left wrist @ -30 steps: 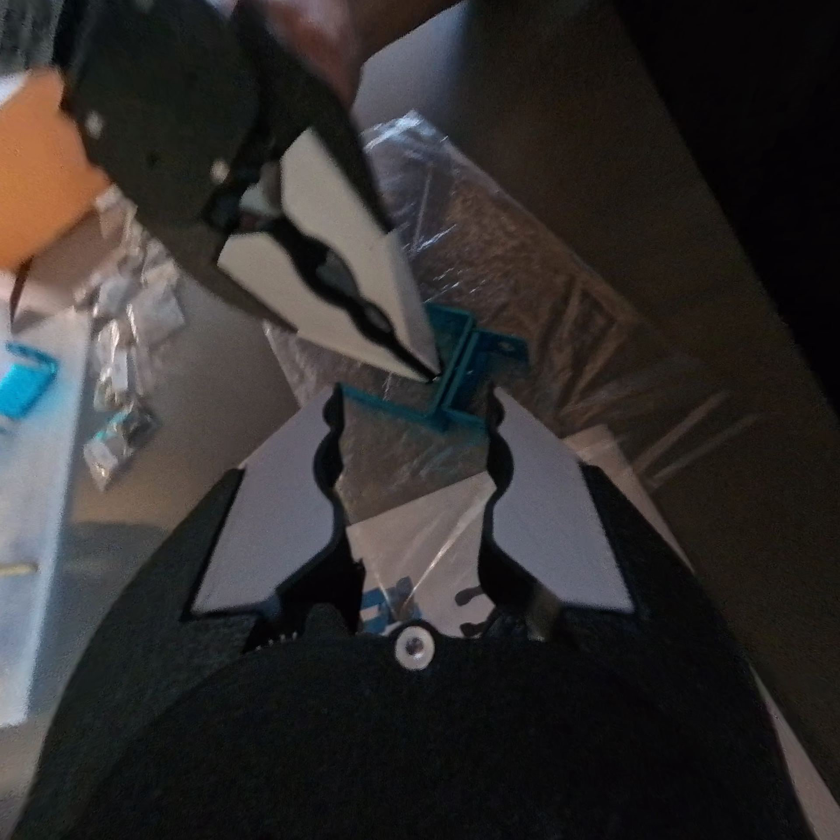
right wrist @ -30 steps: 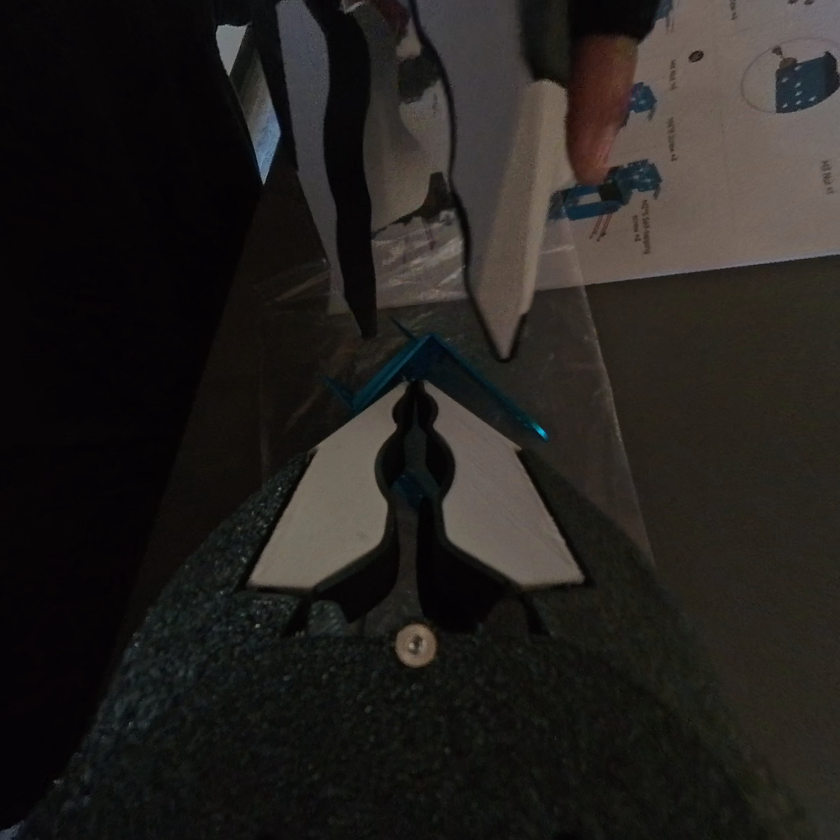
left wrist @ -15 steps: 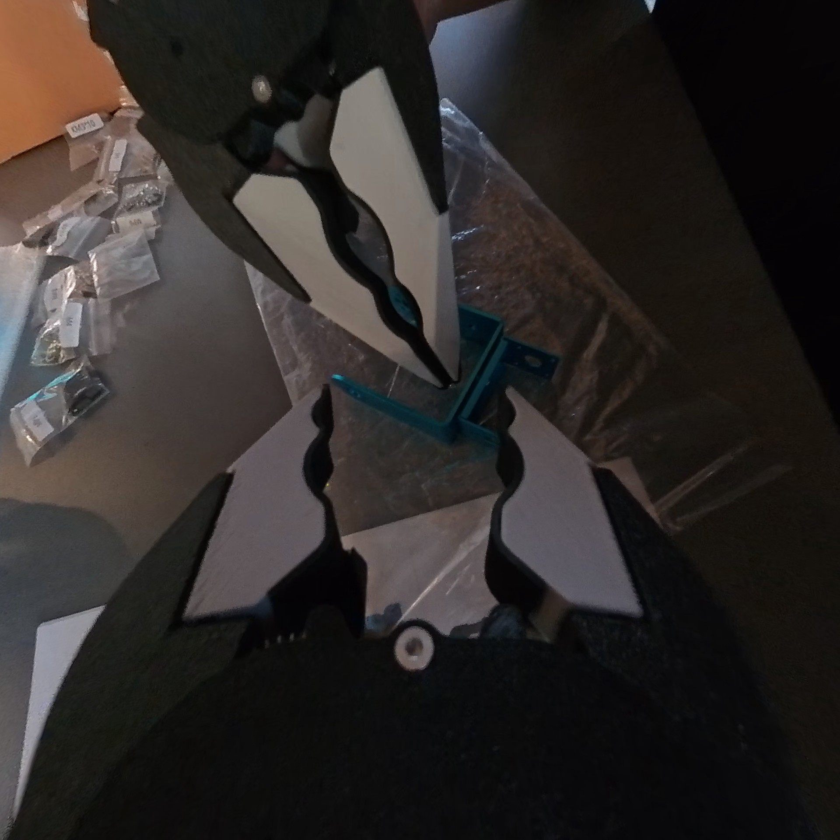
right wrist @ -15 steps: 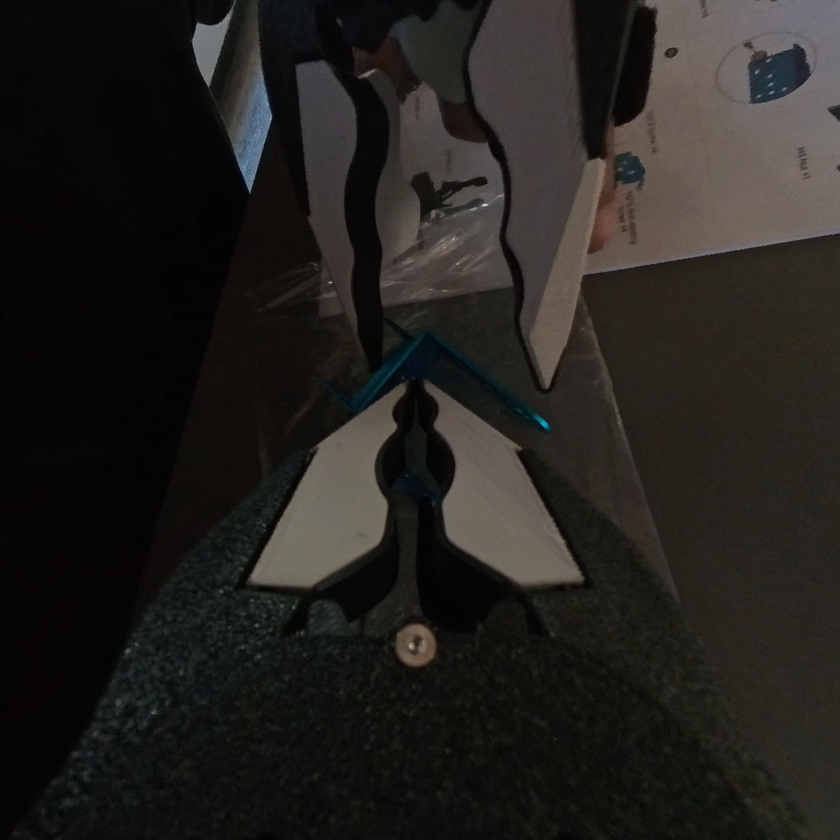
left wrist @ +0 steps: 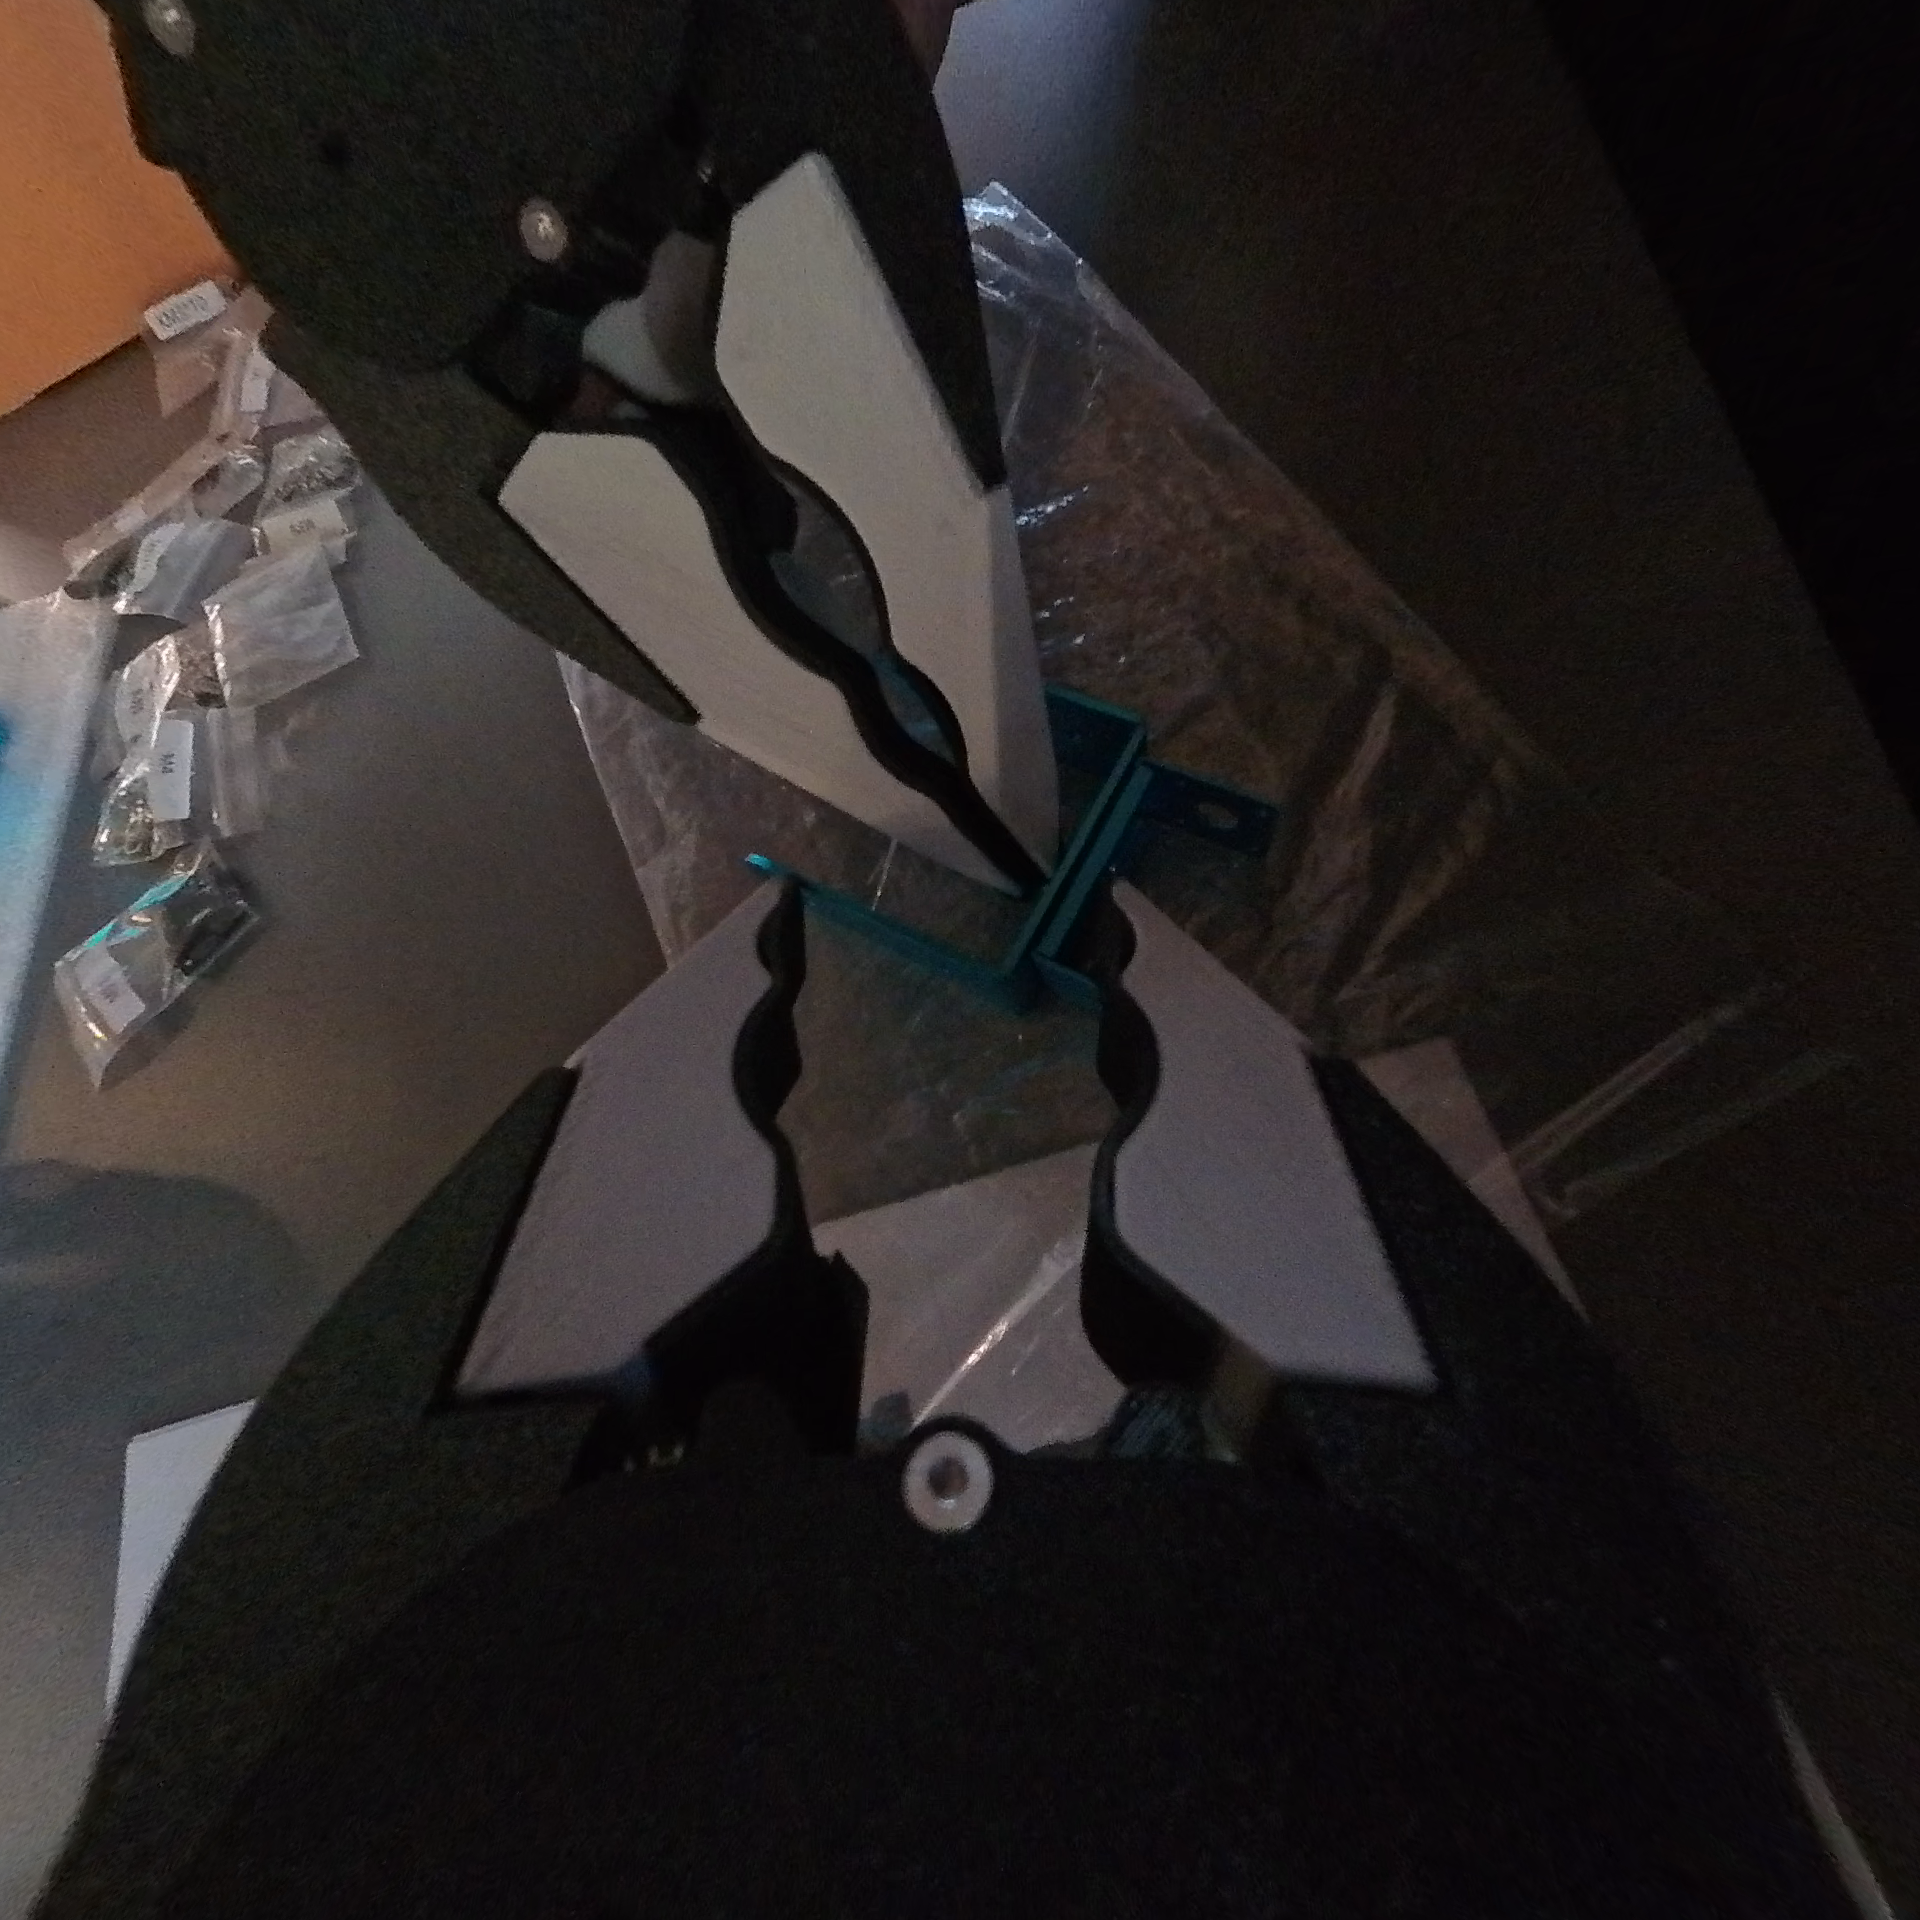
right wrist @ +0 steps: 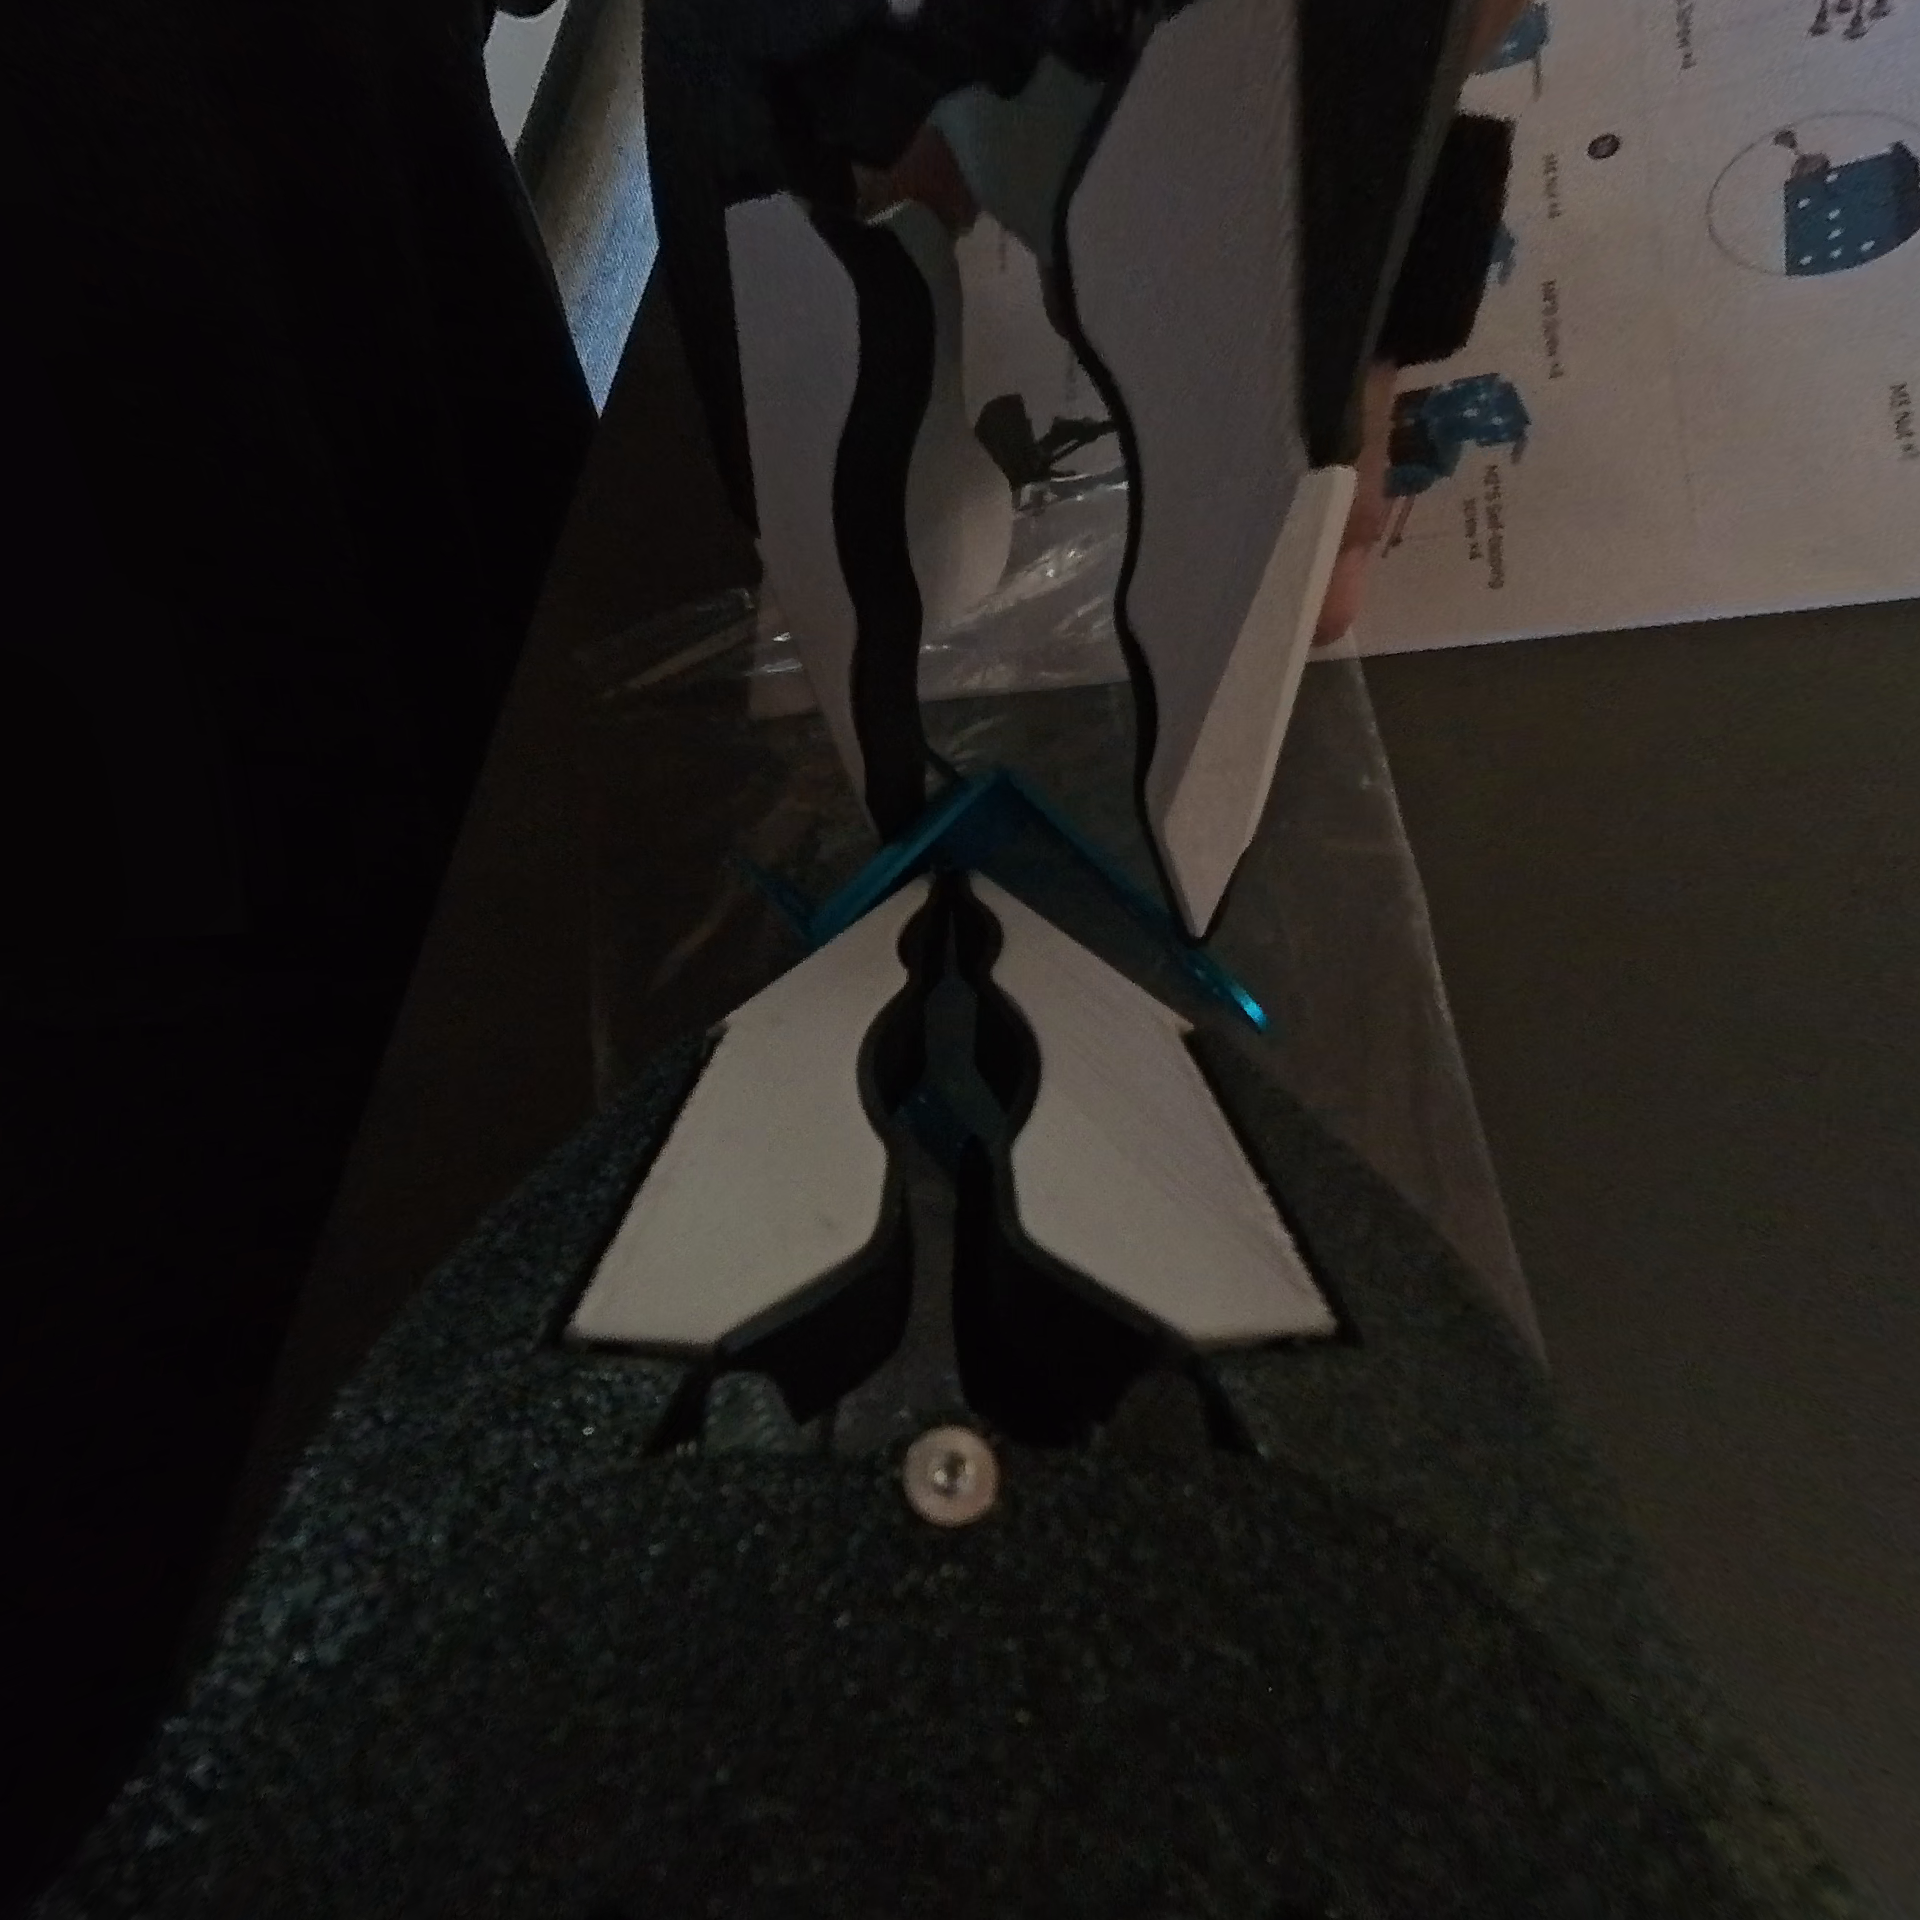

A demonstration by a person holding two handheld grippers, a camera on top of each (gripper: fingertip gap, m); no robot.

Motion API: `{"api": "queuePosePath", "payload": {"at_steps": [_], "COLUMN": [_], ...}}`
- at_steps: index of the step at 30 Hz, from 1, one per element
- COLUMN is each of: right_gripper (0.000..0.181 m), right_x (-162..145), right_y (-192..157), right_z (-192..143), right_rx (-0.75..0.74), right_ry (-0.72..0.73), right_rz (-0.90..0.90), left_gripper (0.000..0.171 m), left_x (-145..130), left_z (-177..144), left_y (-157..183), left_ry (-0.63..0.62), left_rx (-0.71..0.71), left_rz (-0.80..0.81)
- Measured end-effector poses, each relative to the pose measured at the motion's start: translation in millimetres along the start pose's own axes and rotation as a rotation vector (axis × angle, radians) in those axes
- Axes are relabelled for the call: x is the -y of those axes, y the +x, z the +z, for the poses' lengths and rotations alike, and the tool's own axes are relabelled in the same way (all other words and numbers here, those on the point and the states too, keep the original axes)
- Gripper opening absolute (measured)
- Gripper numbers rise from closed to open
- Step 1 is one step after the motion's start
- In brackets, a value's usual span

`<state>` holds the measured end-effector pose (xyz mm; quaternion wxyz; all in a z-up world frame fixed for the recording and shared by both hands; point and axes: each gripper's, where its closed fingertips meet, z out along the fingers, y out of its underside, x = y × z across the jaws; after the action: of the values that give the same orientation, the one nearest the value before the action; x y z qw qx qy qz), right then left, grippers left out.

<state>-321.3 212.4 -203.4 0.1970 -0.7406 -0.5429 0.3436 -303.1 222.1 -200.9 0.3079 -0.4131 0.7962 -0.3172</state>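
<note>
A blue metal bracket of bent plates lies on a clear plastic bag on the dark table. My right gripper is shut on one upright wall of the bracket; in the left wrist view it comes down from the upper left. My left gripper is open and empty, with its fingertips either side of the bracket's near end. In the right wrist view it hangs from above, one finger on each side of the bracket's corner.
Several small bags of hardware lie at the left, by an orange box. A printed instruction sheet lies beyond the bag. The table's edge runs close by the bracket, dark beyond it. Less than 4 cm separates the two grippers' tips.
My left gripper has moved in towards the bracket, still open, and its fingertips now flank it. My right gripper has stayed shut on the bracket.
</note>
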Motion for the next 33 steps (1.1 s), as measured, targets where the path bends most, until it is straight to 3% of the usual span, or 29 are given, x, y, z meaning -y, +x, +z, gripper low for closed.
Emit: {"api": "queuePosePath", "payload": {"at_steps": [33], "right_gripper": [0.0], "right_x": [-2.6], "right_y": [-7.5], "right_z": [-3.1], "right_rx": [0.017], "right_ry": [-0.008], "right_rz": [-0.041], "left_gripper": [0.051], "left_x": [0.4], "left_z": [2.3], "left_y": [1.5], "left_ry": [-0.01], "left_rx": [0.027], "left_rz": [0.049]}}
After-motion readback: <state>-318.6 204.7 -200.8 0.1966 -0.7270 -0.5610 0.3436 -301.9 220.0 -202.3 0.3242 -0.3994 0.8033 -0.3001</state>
